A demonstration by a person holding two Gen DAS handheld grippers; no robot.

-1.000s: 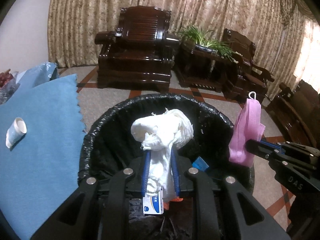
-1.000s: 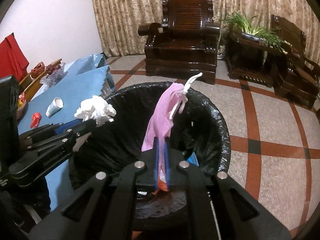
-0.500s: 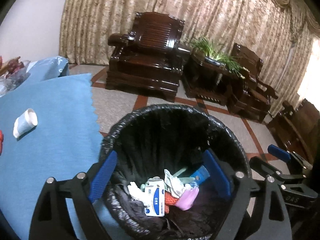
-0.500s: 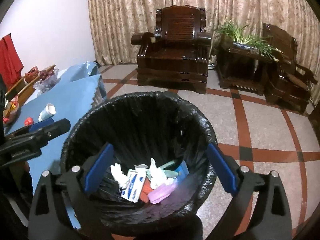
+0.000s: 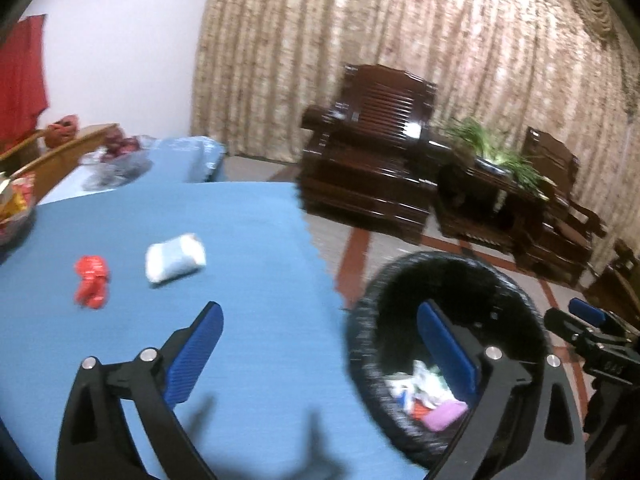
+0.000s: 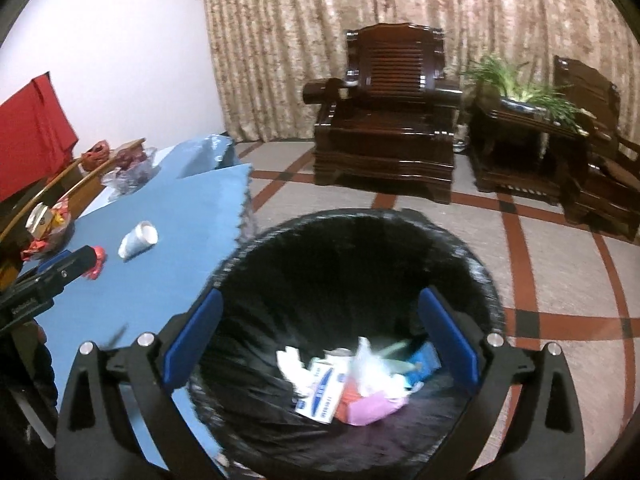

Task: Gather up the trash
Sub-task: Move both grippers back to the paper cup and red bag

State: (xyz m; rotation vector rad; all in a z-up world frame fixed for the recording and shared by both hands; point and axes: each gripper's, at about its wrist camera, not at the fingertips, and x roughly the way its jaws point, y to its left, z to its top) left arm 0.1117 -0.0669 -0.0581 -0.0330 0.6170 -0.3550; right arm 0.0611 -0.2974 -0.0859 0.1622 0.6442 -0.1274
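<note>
Now the left gripper (image 5: 320,344) hangs over the blue tablecloth (image 5: 248,280), and its jaws are opening wide with nothing between them. Ahead of it lie one crumpled red wrapper (image 5: 92,280) and one white paper cup (image 5: 176,258) on its side, near each other. Down below the right gripper (image 6: 320,340), whose jaws are also opening wide and empty, sits one round black-lined trash bin (image 6: 480,276) with a pink mask (image 6: 370,408) and one white box (image 6: 320,392) inside.
</note>
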